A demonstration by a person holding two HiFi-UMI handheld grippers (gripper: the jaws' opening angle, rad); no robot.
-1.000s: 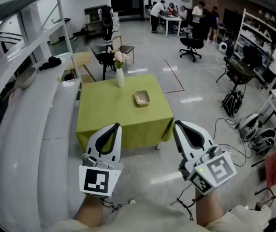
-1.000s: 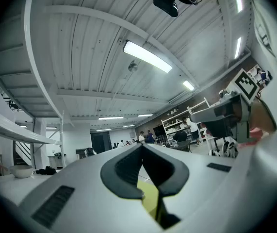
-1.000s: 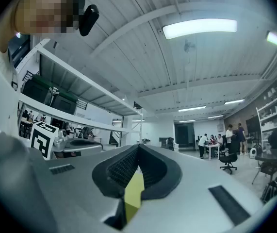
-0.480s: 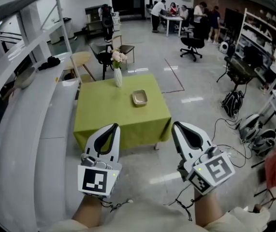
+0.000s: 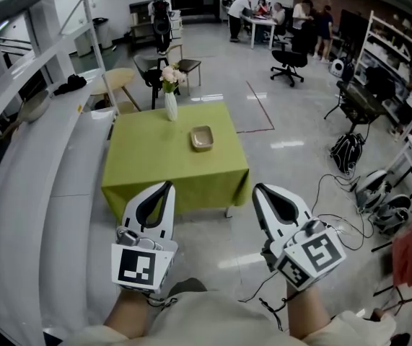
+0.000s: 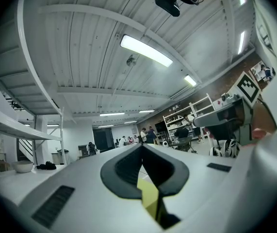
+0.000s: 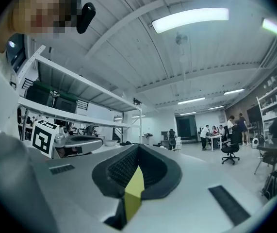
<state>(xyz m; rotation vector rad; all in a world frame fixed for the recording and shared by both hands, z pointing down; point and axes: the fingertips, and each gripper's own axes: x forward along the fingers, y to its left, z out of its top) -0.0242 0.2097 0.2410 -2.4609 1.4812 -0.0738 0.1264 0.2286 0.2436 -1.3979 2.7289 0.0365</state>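
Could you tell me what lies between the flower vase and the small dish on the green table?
Only bare green tablecloth; nothing stands between the flower vase and the small dish, as the head view shows.

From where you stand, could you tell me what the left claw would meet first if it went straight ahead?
Probably the green-clothed table: the left claw, shut and empty, points at its near edge, and its own view shows the green cloth through the gap below the tips. Depth is hard to judge.
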